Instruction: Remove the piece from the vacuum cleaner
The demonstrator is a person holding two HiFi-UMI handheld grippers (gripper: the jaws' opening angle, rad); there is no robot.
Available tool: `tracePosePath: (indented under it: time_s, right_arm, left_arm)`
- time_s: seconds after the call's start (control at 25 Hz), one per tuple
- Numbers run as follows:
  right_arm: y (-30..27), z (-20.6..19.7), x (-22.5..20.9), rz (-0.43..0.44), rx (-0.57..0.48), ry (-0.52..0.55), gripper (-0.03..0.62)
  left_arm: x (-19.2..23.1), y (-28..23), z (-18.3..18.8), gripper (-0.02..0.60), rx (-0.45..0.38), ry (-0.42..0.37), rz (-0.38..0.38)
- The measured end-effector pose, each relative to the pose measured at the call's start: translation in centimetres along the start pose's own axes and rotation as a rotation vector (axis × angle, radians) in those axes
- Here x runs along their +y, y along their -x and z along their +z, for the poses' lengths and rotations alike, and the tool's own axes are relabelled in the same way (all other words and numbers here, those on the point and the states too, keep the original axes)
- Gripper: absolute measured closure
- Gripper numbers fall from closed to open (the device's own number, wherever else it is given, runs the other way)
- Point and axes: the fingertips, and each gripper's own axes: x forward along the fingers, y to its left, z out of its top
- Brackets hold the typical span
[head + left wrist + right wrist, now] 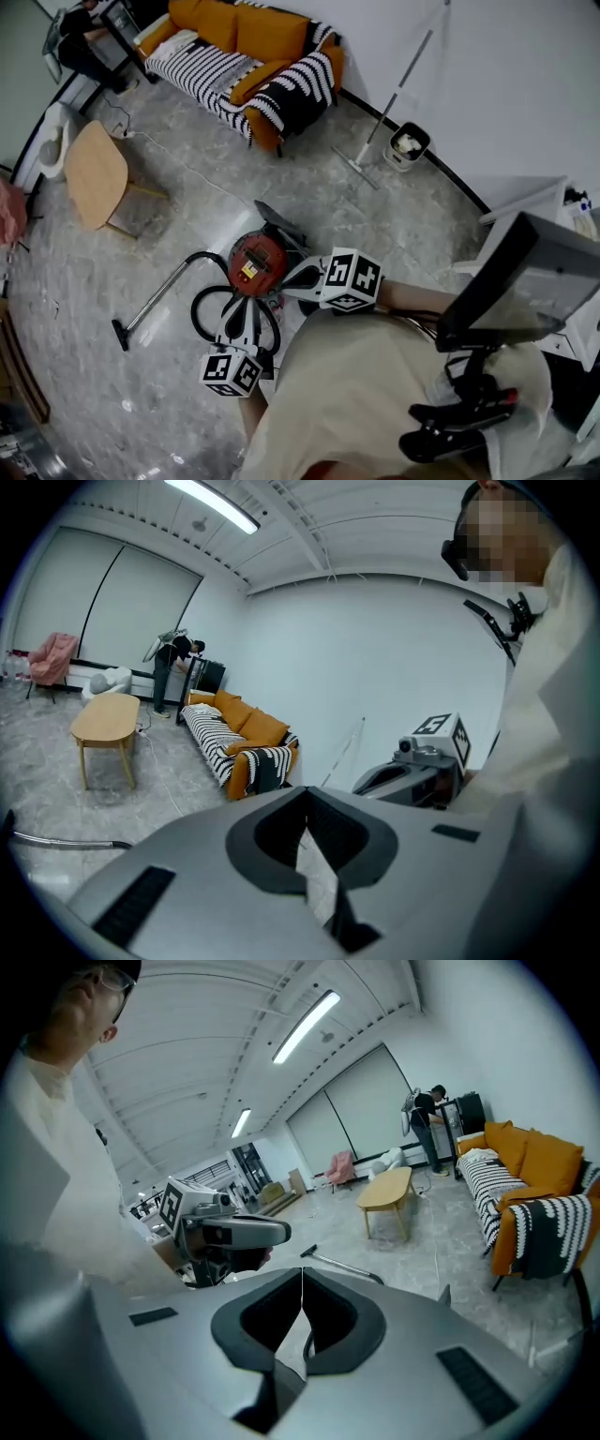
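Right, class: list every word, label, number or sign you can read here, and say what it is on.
None can be read in any view.
Yellow label on the red vacuum cleaner: too small to read.
Left marker cube and right marker cube: black-and-white square patterns, no letters or numbers.

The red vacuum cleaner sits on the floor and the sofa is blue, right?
Not quite. The head view shows the sofa is orange, not blue. The red vacuum cleaner does sit on the floor.
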Motion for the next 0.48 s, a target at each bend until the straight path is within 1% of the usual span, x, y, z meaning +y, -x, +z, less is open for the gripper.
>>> tracePosePath:
  time_s: [0.12,0.2,0.28,0.4,0.48]
  right_arm:
    - [-2.4,0.2,-0.3,-0.012,0.023,-0.032,0.591]
    - [-3.3,0.0,-0.6,-0.038,0.037,-0.036,0.591]
    - [-3.9,0.3,-1.2,-0.067,0.034,-0.038,0.591]
    - [-4.5,1.1,-2.8,-0.081,0.030,-0.072,0.591]
    - [-5.0,1.1,-3.9,-0.076,0.055,-0.115,0.591]
  left_arm:
    - [2.7,0.4,-0.8,0.578,0.002,0.024,-0.015]
    - [4.2,-0.1,-1.2,0.578,0.009,0.014,-0.047]
    - [5.7,-0.6,-1.2,0.578,0.016,-0.001,-0.062]
    - [7.8,-0.9,-0.6,0.578,0.028,-0.004,-0.029]
    - [8.7,-1.0,-0.9,0.578,0.042,0.006,0.008]
